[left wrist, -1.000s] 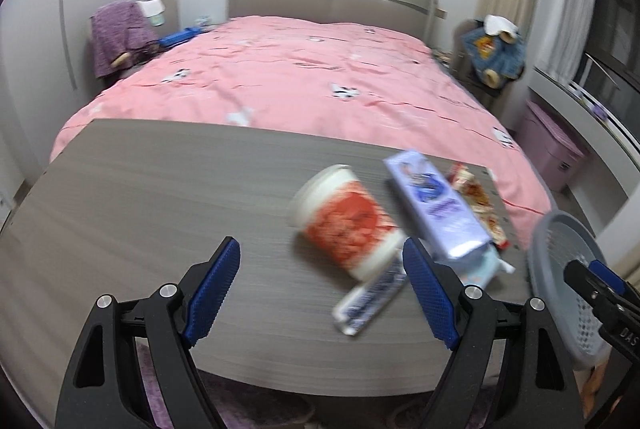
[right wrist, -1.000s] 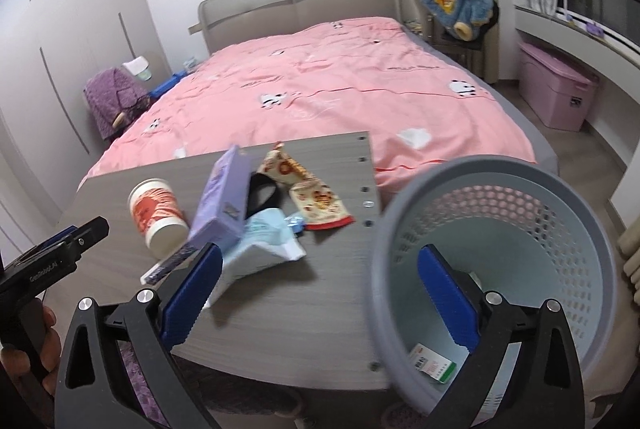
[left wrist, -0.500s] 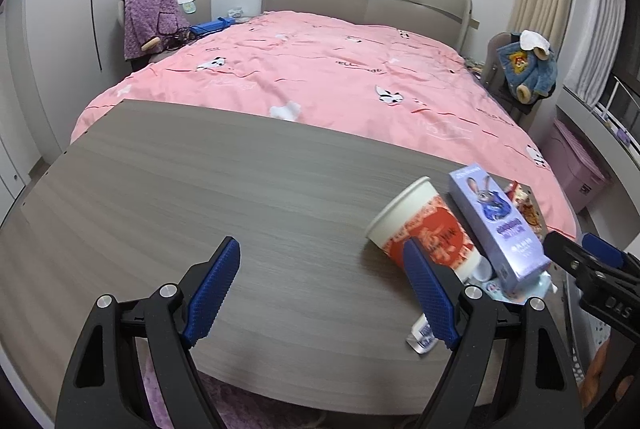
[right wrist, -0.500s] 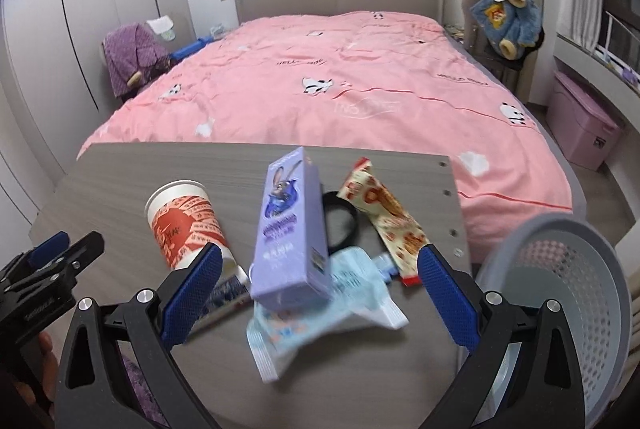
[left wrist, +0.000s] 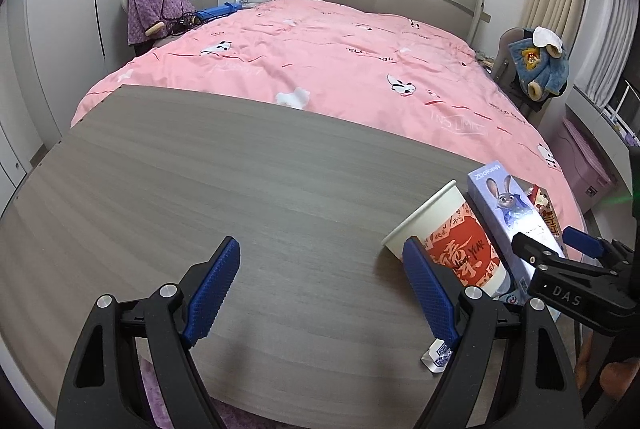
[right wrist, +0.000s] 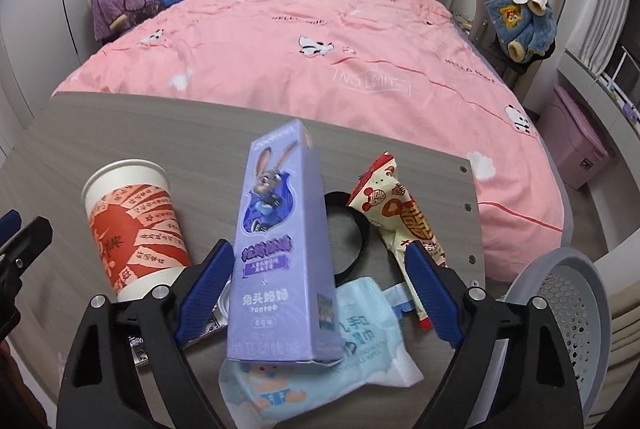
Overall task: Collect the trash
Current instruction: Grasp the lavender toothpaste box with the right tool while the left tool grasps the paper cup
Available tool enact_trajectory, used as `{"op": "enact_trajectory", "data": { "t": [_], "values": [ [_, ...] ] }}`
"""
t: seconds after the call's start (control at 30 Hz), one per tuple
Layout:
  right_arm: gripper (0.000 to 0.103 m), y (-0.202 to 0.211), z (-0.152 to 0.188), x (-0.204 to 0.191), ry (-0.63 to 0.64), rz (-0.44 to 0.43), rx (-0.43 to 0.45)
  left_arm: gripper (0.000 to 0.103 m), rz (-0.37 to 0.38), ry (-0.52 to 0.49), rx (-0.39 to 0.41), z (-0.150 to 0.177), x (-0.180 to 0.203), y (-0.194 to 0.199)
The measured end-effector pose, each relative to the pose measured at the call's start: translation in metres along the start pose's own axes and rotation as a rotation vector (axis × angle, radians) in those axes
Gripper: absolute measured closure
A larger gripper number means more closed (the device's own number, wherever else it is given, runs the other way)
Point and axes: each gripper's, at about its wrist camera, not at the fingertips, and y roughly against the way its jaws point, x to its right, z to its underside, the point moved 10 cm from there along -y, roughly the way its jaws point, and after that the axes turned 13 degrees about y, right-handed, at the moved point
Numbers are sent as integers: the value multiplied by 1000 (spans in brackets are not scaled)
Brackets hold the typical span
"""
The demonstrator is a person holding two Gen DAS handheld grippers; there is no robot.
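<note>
Looking along your left gripper [left wrist: 322, 289]: jaws spread, grasping nothing, over bare table [left wrist: 200, 181]; one paper cup [left wrist: 448, 241] and one purple box [left wrist: 508, 213] lie right.

Right gripper [right wrist: 320, 289]: released, straddling that box [right wrist: 280, 229]. Listed around it: one cup [right wrist: 132, 221], one snack wrapper [right wrist: 400, 213], one wipes pack [right wrist: 320, 369], one black ring [right wrist: 352, 229]. One basket [right wrist: 560, 309] stands right. Collection looks barely begun; five pieces remain uncollected.
</note>
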Motion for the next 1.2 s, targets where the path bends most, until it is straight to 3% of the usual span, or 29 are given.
{"op": "enact_trajectory", "data": {
  "t": [0.3, 0.5, 0.57, 0.73, 1.2],
  "values": [
    [31, -7, -1, -14, 58, 0, -29, 23, 6, -1, -10, 2, 1, -2],
    [48, -9, -3, -20, 73, -19, -37, 23, 9, -1, -10, 3, 2, 0],
    [59, -9, -3, -22, 72, -33, -34, 23, 11, -1, -9, 3, 2, 0],
    [70, -2, -7, -25, 72, -59, 4, 23, 20, -8, -14, 7, 5, 2],
    [72, 43, -14, -11, 14, -81, 136, 23, 82, -19, -68, 24, 29, 7]
  ]
}}
